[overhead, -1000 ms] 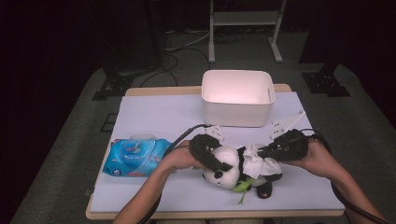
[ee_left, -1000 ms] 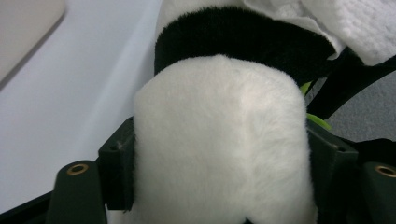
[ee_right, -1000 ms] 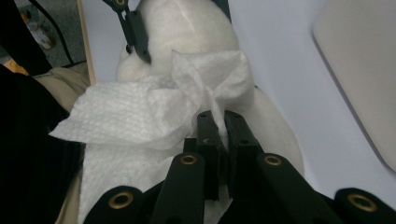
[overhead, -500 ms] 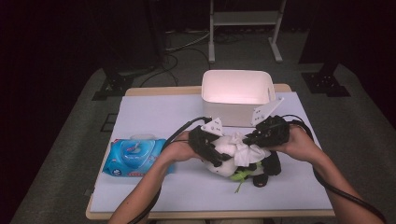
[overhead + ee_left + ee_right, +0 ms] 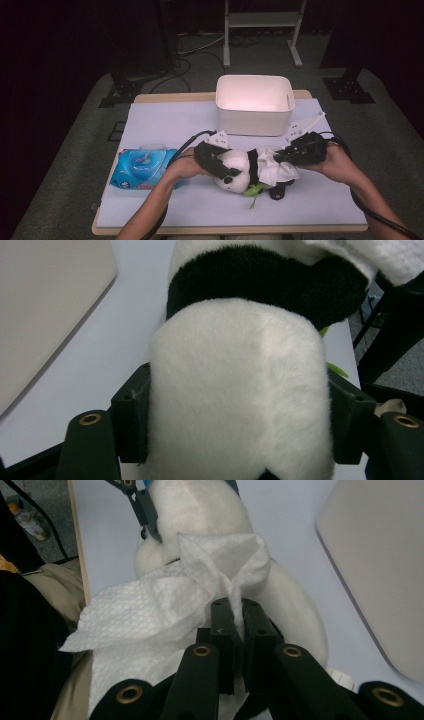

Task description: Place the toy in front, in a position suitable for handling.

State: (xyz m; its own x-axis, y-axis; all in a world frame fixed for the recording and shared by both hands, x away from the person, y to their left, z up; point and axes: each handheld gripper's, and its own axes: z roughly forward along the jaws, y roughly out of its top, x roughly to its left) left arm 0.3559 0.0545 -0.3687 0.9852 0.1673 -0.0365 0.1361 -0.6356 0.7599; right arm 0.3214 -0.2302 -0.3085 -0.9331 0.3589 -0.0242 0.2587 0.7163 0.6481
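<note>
The left gripper [image 5: 220, 167] is clamped on the head of the panda toy [image 5: 240, 167], one jaw on each side of the white fur, as its own view shows [image 5: 235, 440]; the right gripper [image 5: 235, 615] is pinched tight on a fold of the white wipe [image 5: 150, 615], and the wipe lies spread over the panda's body just past its jaws; in the high view that gripper [image 5: 280, 156] sits at the panda's back end, with the wipe [image 5: 274, 167] draped under it; a second ago the right gripper was out beside the panda's feet and the wipe did not show on the toy, half a second ago both grippers had lifted the toy nearer the white bin [image 5: 255, 105], and now the toy is down low on the desk [image 5: 165, 125] again with the wipe laid on its tummy; so the big change is that the wipe has come onto the panda, which I think means the wiping of the toy has started and is not yet done; the left gripper keeps the toy from sliding while the right one rubs; the blue pack of wipes [image 5: 142, 167] lies beside the person's left arm, behind the left gripper and well apart from the toy; a green leaf [image 5: 254, 191] pokes out under the panda, close below both grippers.
</note>
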